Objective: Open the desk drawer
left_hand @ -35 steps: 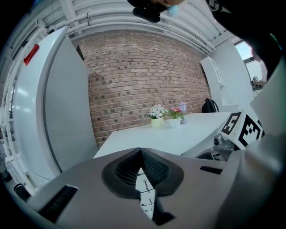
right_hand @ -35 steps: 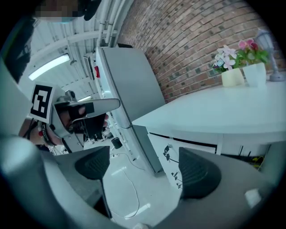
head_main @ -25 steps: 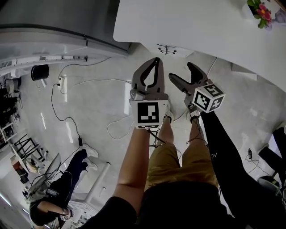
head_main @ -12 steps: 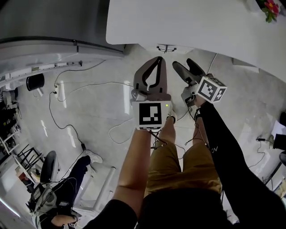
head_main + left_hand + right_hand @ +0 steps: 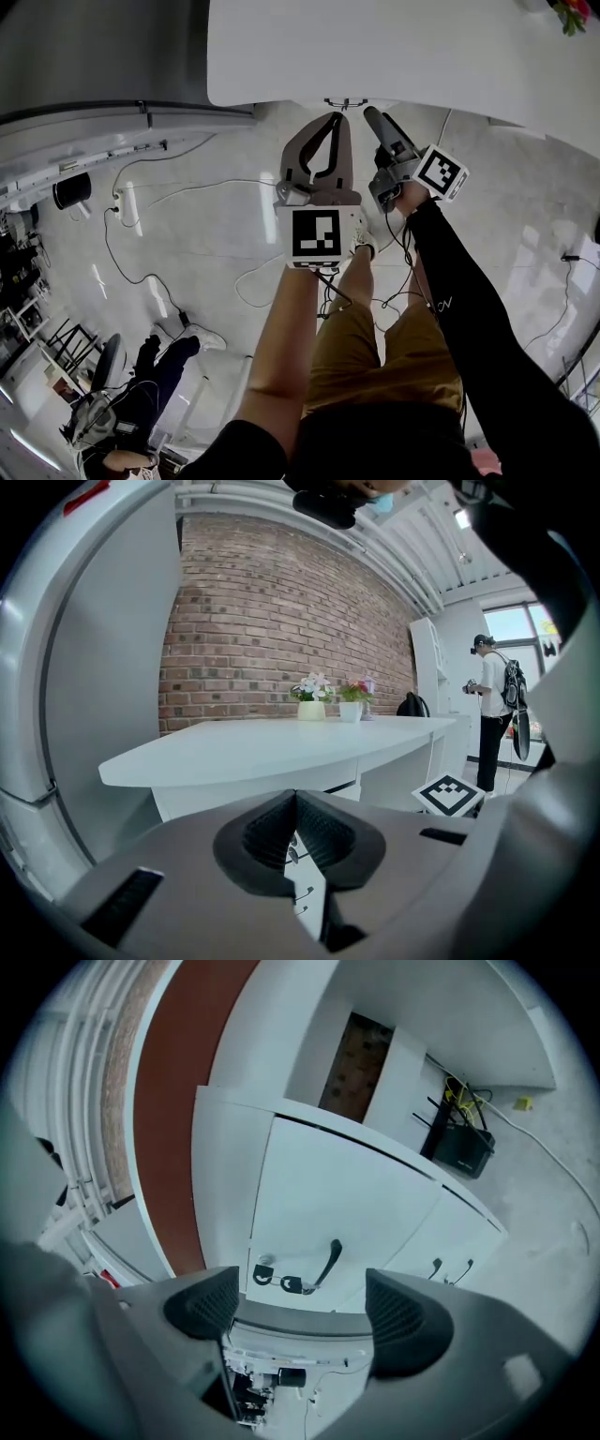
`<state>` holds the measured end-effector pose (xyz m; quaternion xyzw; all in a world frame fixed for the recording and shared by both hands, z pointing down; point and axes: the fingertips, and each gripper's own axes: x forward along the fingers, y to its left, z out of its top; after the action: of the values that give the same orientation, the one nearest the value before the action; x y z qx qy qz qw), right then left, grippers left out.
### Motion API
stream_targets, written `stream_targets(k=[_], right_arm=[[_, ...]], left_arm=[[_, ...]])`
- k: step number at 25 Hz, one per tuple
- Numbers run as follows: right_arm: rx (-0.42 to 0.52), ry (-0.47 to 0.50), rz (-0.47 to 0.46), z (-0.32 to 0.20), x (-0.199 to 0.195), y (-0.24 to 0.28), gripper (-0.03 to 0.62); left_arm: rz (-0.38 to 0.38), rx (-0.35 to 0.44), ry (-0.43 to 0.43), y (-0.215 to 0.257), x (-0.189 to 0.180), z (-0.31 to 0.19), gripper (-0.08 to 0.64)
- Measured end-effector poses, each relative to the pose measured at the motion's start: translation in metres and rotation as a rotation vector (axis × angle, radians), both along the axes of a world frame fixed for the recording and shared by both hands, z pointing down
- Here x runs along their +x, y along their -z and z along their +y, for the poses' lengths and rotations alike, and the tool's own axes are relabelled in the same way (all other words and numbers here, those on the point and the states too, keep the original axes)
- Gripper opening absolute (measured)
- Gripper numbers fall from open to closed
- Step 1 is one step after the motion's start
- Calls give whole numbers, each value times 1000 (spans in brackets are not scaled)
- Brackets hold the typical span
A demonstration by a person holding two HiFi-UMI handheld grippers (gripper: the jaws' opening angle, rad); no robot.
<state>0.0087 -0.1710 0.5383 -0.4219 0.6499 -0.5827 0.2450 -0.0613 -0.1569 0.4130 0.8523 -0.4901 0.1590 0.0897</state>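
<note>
The white desk fills the top of the head view, and a small dark drawer handle shows just under its edge. In the right gripper view the white drawer front faces me, with a black handle and keys in a lock beside it. My right gripper is open and rolled on its side in front of that handle. Its jaws have just been closing a little, with nothing between them. My left gripper is shut and empty, beside the right gripper, pointing under the desk edge.
Two more handles sit on the neighbouring drawer fronts. Flower pots stand on the desk before a brick wall. Cables trail over the white floor. A person stands at the right, and another person is on the floor at lower left.
Both grippers have come closer to the desk's edge. The right gripper has rolled onto its side, and its jaws look narrower from above.
</note>
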Motion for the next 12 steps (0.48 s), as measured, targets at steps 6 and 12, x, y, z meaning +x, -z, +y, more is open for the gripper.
stream_targets(k=[6, 12], right_arm=[[-39, -80, -118, -5, -4, -14, 428], [-99, -165, -186, -18, -6, -34, 428]], left_arm=[[15, -4, -5, 1, 4, -2, 8], [26, -22, 6, -3, -4, -5, 8]])
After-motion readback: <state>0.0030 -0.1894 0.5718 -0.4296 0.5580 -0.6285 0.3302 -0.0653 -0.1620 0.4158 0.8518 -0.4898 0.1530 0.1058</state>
